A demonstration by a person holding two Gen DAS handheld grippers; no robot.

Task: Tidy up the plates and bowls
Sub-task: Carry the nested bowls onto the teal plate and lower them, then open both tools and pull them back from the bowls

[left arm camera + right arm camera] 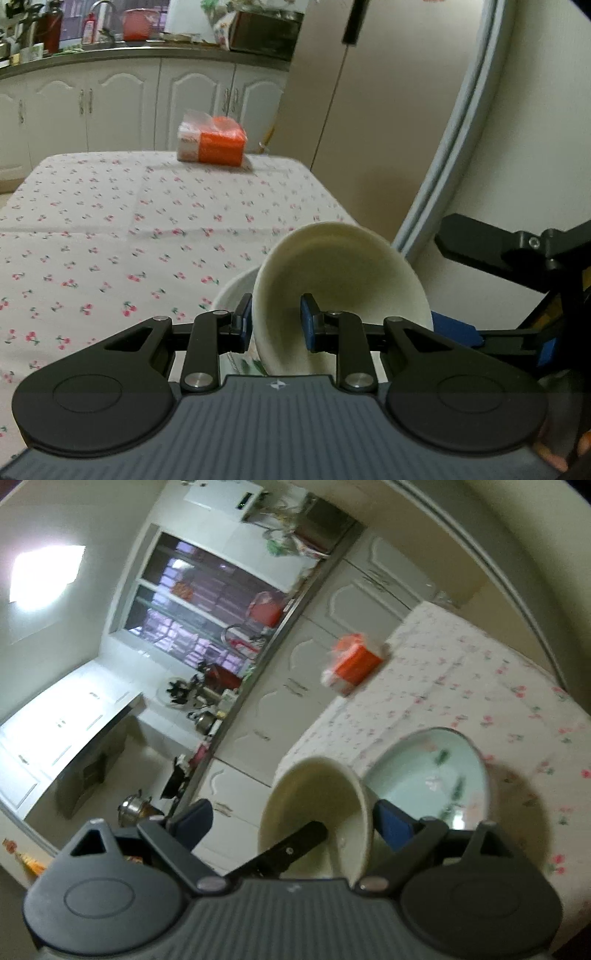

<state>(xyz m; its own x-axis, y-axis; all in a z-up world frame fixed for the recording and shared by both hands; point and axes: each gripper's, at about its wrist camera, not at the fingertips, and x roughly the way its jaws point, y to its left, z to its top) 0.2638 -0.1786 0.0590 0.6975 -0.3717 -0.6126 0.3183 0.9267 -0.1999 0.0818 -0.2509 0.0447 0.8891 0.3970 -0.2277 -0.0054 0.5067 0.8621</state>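
The left hand-held gripper point(275, 323) clamps the rim of a cream bowl point(343, 280), tilted in the air at five o'clock of the table point(110, 221). The right hand-held gripper point(291, 821) gapes empty. A floral dish point(432, 775) waits behind; stacking seems unfinished.

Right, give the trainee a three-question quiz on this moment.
1. True or false: the left gripper grips the cream bowl by its wall.
2. The right gripper is: A) shut on the bowl, B) open.
3. What stands at the far end of the table?

Key: 1 true; 2 B; 3 an orange box.
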